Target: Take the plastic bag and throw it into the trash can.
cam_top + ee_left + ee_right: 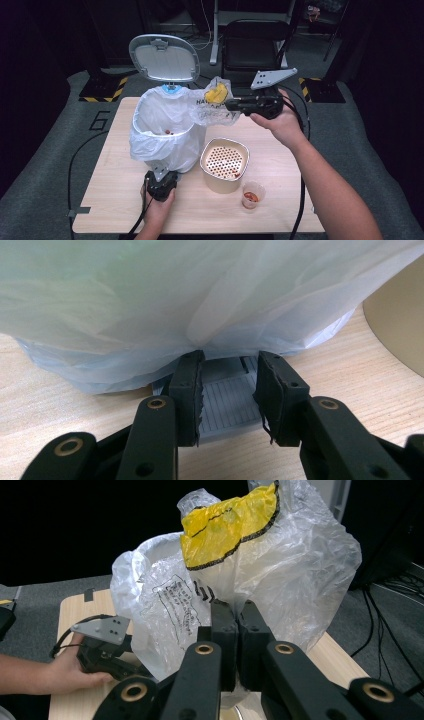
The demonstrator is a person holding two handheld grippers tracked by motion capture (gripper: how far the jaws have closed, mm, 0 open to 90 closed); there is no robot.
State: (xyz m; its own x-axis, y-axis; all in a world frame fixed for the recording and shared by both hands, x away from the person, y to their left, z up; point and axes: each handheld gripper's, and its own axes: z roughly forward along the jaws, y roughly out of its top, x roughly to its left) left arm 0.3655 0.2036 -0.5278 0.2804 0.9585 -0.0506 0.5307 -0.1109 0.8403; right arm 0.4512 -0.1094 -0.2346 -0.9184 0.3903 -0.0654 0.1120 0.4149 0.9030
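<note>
The right tongs (231, 105) pinch a crinkly plastic wrapper (215, 102) just above the bin (162, 127); the left tongs (227, 390) squeeze the bin's pedal (227, 405); if they slip off, the lid (164, 57) may drop on the wrapper.

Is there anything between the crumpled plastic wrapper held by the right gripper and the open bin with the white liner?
Nothing visible blocks it. The plastic wrapper hangs from the right gripper beside the rim of the bin, whose lid stands open.
</note>
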